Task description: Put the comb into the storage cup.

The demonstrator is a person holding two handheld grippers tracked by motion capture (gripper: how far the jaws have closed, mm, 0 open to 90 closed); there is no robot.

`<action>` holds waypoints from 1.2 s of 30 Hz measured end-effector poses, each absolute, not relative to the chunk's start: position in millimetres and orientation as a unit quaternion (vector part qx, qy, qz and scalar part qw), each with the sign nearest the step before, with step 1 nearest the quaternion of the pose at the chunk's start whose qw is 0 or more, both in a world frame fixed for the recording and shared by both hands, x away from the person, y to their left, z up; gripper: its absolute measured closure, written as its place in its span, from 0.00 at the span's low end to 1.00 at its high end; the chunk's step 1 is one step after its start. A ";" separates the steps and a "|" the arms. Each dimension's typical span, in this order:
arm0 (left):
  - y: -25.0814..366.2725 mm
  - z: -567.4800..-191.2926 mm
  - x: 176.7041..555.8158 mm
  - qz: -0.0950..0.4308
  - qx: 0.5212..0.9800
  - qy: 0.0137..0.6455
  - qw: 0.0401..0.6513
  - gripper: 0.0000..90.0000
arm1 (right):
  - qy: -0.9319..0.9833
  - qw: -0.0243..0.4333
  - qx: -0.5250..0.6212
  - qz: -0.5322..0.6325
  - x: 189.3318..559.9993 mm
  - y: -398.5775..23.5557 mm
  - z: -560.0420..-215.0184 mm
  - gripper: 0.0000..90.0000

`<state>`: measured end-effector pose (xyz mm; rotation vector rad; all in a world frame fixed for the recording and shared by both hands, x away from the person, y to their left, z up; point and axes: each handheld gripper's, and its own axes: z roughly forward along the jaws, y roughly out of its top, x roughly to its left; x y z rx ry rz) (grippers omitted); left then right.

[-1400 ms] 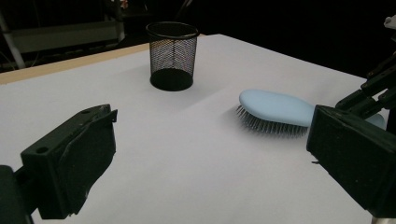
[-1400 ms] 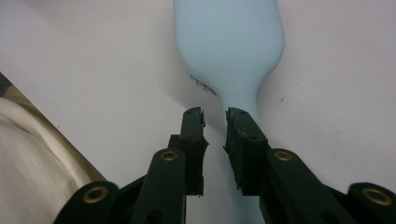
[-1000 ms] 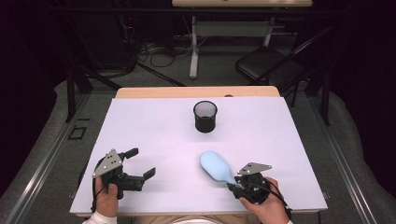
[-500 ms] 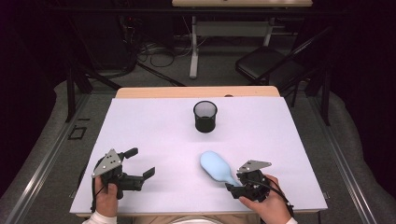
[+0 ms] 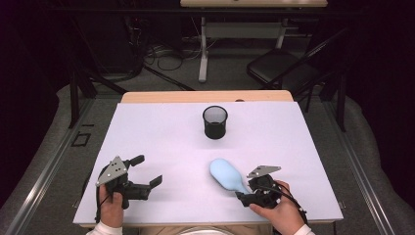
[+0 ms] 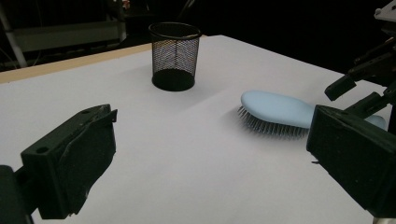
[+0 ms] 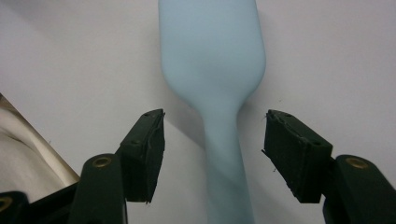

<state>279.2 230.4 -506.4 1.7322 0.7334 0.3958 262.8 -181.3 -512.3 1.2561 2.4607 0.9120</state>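
A pale blue hairbrush [image 5: 225, 174] lies bristles down on the white table cover [image 5: 161, 137], its handle pointing to the near right. My right gripper [image 5: 244, 189] straddles that handle. In the right gripper view the handle [image 7: 226, 158] runs up the gap between the jaws, and my right gripper [image 7: 215, 135] is open with neither pad touching it. Its jaws have just been opening. My left gripper [image 5: 148, 170] rests open at the near left with nothing in it. From the left gripper view, the brush [image 6: 275, 107] lies beyond my left gripper [image 6: 212, 140].
A black mesh cup [image 5: 215, 122] stands upright at the middle back of the table, also in the left gripper view [image 6: 175, 56]. A bare wooden strip [image 5: 205, 96] edges the far side. A dark chair [image 5: 279, 68] and cables are on the floor behind.
The right gripper's jaws stand a little wider around the brush handle. The brush, the cup and both hands have kept their places.
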 end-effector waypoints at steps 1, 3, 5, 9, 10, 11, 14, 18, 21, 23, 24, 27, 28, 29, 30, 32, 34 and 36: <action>230.4 -506.4 279.2 0.169 0.739 0.313 0.573 0.01 | 0.841 0.115 0.430 0.309 262.8 -180.9 -512.7 0.42; 230.5 -506.4 279.1 0.169 0.739 0.313 0.572 0.01 | 0.842 0.115 0.430 0.305 263.2 -180.7 -513.5 0.42; 230.3 -506.4 279.1 0.169 0.739 0.313 0.572 0.01 | 0.844 0.116 0.428 0.303 263.5 -180.5 -514.4 0.42; 230.2 -506.5 279.2 0.169 0.739 0.313 0.572 0.01 | 0.850 0.124 0.418 0.294 264.3 -179.4 -515.0 0.40; 230.1 -506.5 279.2 0.169 0.739 0.313 0.572 0.01 | 0.852 0.126 0.417 0.291 264.4 -178.8 -515.2 0.40; 230.1 -506.6 279.4 0.168 0.739 0.313 0.572 0.01 | 0.853 0.124 0.415 0.291 264.7 -178.3 -515.5 0.40; 230.0 -506.5 279.2 0.169 0.740 0.313 0.572 0.01 | 0.855 0.130 0.409 0.290 265.4 -177.6 -516.6 0.38; 230.1 -506.7 279.3 0.168 0.739 0.313 0.573 0.01 | 0.856 0.127 0.409 0.289 267.2 -177.4 -518.2 0.37; 230.0 -506.8 279.4 0.168 0.739 0.312 0.573 0.01 | 0.858 0.132 0.407 0.284 268.3 -177.2 -518.2 0.32; 229.9 -506.8 279.4 0.168 0.740 0.312 0.573 0.01 | 0.858 0.135 0.407 0.282 269.5 -177.8 -517.9 0.29; 229.8 -506.8 279.4 0.167 0.740 0.311 0.572 0.01 | 0.857 0.135 0.409 0.281 270.1 -178.0 -517.8 0.27; 229.7 -506.9 279.5 0.167 0.739 0.312 0.573 0.01 | 0.855 0.132 0.417 0.279 272.0 -178.9 -518.4 0.21; 229.6 -506.9 279.6 0.167 0.740 0.312 0.572 0.01 | 0.854 0.132 0.420 0.276 272.4 -178.8 -518.7 0.19; 229.5 -507.0 279.4 0.168 0.739 0.313 0.572 0.01 | 0.853 0.134 0.421 0.276 272.8 -178.8 -519.5 0.18; 229.5 -507.0 279.6 0.167 0.740 0.312 0.572 0.01 | 0.854 0.134 0.422 0.274 273.1 -178.8 -519.7 0.17; 229.2 -507.1 279.6 0.167 0.740 0.312 0.573 0.01 | 0.854 0.136 0.421 0.273 273.7 -178.8 -520.7 0.16; 229.0 -507.1 279.3 0.167 0.739 0.313 0.572 0.01 | 0.855 0.133 0.424 0.269 274.0 -178.5 -521.0 0.16; 229.0 -507.2 279.4 0.167 0.739 0.313 0.572 0.01 | 0.854 0.130 0.426 0.268 274.7 -178.3 -521.6 0.14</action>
